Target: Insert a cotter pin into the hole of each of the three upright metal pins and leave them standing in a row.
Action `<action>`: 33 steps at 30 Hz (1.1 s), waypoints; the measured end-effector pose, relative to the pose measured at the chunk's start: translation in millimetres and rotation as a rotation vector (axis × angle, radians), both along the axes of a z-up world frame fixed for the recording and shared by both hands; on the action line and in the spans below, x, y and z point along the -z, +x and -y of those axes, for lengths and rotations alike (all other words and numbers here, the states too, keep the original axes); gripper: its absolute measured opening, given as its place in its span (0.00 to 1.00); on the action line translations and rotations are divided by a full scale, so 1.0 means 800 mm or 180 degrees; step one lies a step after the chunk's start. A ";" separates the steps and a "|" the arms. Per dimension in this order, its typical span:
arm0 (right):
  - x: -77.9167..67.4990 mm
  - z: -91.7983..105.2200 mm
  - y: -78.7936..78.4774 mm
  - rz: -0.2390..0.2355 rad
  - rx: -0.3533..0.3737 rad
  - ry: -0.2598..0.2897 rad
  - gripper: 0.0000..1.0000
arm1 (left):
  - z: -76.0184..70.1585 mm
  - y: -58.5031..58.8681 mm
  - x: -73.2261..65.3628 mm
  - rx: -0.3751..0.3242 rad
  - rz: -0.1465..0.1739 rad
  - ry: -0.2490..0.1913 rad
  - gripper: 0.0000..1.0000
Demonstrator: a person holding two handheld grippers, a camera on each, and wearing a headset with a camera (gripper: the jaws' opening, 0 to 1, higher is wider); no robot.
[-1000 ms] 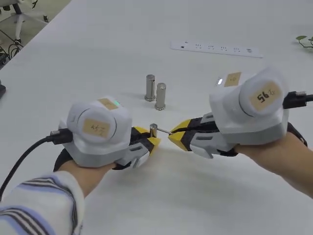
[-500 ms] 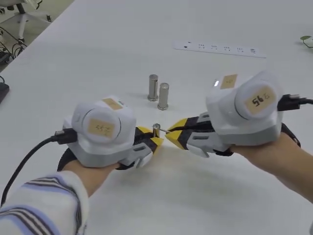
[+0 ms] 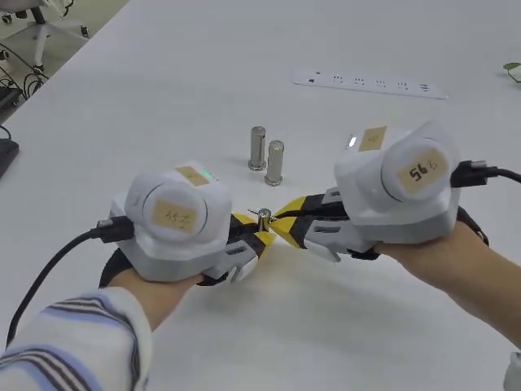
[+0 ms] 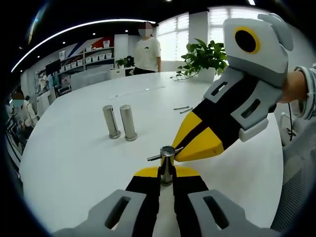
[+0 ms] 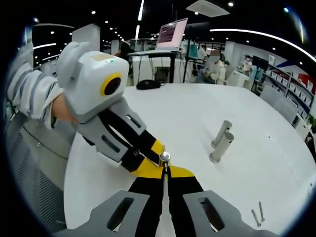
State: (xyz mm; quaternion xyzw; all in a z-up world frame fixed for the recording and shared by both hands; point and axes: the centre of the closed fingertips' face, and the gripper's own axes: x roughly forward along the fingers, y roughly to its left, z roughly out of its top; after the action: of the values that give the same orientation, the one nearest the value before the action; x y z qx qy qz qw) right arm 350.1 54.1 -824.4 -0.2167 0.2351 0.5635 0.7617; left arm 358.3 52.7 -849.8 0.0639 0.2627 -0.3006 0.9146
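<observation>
Head view: white table (image 3: pixel 163 73), power strip (image 3: pixel 370 83); left hand-held gripper (image 3: pixel 259 235) clamps metal pin (image 3: pixel 264 217), right hand-held gripper (image 3: pixel 279 227) pinches cotter pin (image 4: pixel 154 158).

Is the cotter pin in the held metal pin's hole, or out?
In: the cotter pin pokes out the far side of the metal pin, held by the left gripper.

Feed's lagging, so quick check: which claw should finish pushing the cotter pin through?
Right. The right claw is shut on the cotter pin, whose tip already pokes out past the metal pin; the left claw clamps that pin upright and should probably steady it.
</observation>
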 end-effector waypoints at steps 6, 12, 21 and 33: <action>0.000 0.000 -0.001 0.0016 0.0022 -0.0007 0.04 | 0.000 -0.001 0.000 -0.0010 -0.0009 0.0009 0.07; 0.002 0.000 0.000 0.0049 0.0026 0.0006 0.07 | 0.000 -0.001 0.001 -0.0010 -0.0018 0.0009 0.07; 0.001 0.010 -0.001 0.0072 0.0057 -0.0089 0.08 | 0.000 -0.001 0.000 -0.0015 -0.0012 0.0013 0.07; -0.008 0.017 -0.004 0.0037 0.0089 -0.0068 0.03 | -0.001 -0.001 0.000 -0.0049 -0.0015 0.0013 0.07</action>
State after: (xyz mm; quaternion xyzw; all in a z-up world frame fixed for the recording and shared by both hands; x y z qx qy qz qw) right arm 347.2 40.3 -818.2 -0.2248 0.2397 0.5490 0.7685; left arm 357.8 53.3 -849.5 0.0630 0.2660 -0.2932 0.9161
